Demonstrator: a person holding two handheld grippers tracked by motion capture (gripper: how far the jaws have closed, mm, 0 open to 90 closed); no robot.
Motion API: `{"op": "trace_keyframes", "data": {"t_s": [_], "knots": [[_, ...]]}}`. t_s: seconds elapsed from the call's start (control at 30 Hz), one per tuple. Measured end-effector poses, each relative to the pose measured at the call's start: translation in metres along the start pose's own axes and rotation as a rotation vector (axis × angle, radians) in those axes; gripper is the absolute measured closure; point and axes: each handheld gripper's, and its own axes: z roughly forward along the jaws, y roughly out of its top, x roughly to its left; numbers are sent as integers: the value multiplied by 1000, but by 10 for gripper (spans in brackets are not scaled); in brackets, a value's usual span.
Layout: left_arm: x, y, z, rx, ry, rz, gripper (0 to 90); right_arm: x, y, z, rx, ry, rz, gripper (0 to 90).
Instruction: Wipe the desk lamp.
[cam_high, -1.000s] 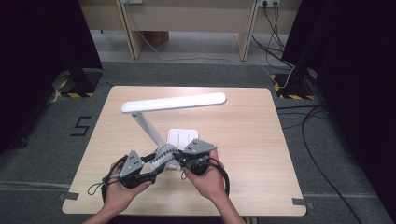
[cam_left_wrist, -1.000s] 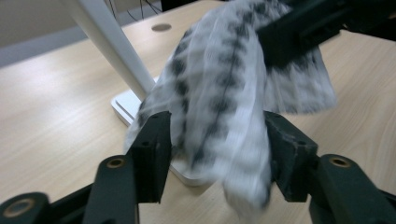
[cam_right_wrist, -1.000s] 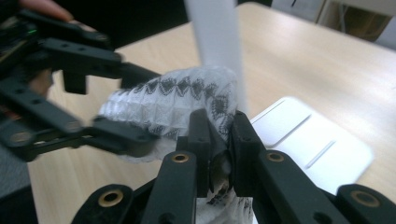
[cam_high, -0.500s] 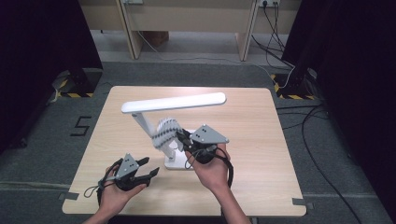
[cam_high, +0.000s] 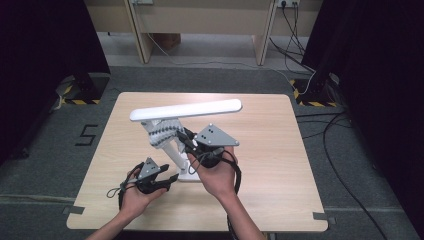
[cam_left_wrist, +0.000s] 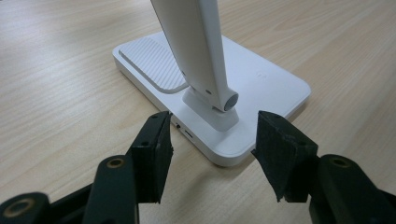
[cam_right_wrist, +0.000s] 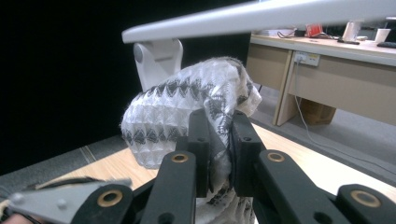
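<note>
A white desk lamp stands on the wooden table (cam_high: 270, 150), its long head (cam_high: 185, 110) level above its flat base (cam_high: 188, 175). My right gripper (cam_high: 184, 137) is shut on a white cloth with grey zigzags (cam_high: 162, 134), held against the slanted lamp arm just under the head. In the right gripper view the cloth (cam_right_wrist: 173, 116) bulges out past the pinching jaws (cam_right_wrist: 219, 135), below the head (cam_right_wrist: 261, 18). My left gripper (cam_high: 172, 177) is low at the base's near left corner. Its jaws (cam_left_wrist: 212, 149) have just been closing a little but stand apart, framing the base (cam_left_wrist: 261, 84) and arm hinge (cam_left_wrist: 224, 100) without touching.
Bare table surface lies to the right of and behind the lamp. A desk with cables (cam_high: 200, 20) stands beyond the table on grey carpet. Dark curtains flank both sides. Tape marks the table's front corners (cam_high: 320, 216).
My right gripper has risen with the cloth from near the base up along the lamp arm toward the head. My left gripper has sunk and settled at the base's corner.
</note>
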Motion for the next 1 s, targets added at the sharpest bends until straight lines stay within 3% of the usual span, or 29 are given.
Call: {"op": "trace_keyframes", "data": {"t_s": [0.3, 0.6, 1.0], "knots": [[0, -2, 4, -5, 4, 15, 466, 3, 8, 5, -26, 31, 25, 817], [0, -4, 10, 7, -9, 22, 485, 2, 8, 7, -40, 32, 26, 816], [2, 0, 13, -11, -12, 28, 477, 1, 5, 5, -23, 29, 37, 816]]}}
